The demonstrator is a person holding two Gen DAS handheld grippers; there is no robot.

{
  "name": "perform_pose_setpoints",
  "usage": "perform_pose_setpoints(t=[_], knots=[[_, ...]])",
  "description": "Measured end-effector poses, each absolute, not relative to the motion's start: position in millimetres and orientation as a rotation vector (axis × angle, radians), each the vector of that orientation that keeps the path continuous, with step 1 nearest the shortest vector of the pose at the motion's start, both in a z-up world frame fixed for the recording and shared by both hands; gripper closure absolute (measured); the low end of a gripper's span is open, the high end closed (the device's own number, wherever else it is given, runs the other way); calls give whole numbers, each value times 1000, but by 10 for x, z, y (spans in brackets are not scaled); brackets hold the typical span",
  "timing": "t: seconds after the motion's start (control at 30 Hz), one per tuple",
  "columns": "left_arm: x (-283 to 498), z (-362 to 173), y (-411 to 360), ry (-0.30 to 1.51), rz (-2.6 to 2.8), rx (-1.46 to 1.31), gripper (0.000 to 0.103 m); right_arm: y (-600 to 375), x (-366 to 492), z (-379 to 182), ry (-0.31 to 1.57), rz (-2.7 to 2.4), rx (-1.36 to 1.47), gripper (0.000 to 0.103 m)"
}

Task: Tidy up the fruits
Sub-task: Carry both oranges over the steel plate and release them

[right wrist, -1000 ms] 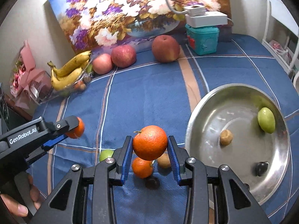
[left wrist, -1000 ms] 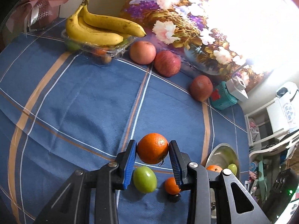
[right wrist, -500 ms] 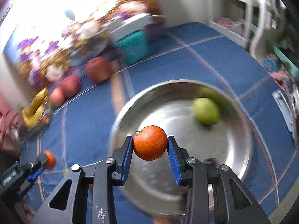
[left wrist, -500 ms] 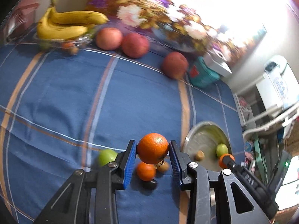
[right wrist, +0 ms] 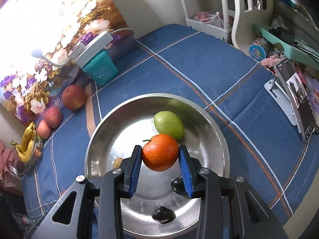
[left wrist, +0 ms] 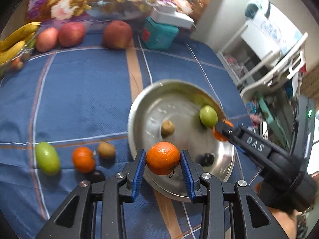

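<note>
We see that the right gripper [right wrist: 160, 162] has carried its orange [right wrist: 160, 152] from above the loose fruit on the blue cloth [right wrist: 199, 63] to over the steel bowl [right wrist: 219, 139], just beside the green fruit [right wrist: 169, 124] there. The left gripper [left wrist: 162, 163] has swung right with its own orange [left wrist: 163, 158]: a second ago it hung over the cloth, and now it sits above the bowl's near rim [left wrist: 131, 119]. The bowl's contents appear unchanged in place, though blur leaves us unsure.
</note>
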State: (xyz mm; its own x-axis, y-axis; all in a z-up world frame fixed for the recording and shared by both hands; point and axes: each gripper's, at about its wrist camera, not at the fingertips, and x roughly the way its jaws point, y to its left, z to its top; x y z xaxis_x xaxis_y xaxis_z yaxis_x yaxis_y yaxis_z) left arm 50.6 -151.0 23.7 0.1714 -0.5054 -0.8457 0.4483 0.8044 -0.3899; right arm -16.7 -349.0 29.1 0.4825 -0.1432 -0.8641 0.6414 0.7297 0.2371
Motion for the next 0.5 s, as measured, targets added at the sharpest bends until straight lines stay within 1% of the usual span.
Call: perform_pose_setpoints(t=[0.27,0.33,0.37,0.4,0.5], knots=[[492,99,-1575,1252,-673,-25,63,-3393,-89,106,1038,-483,563,64],[506,89,-1595,1256,-673,-35,59,-3376,-73,51,1059,-479,558,64],[510,94,-1594,1254,-674,-38,52,-3368,-65,36,1066,-477,555,64],[515,94,-1585,1250,-674,-38,49,-3360,-58,25,1071,-475,553,64],[520,122,-1580,1238,-677,-32,49,-3345,-45,12,1078,-475,545,64]])
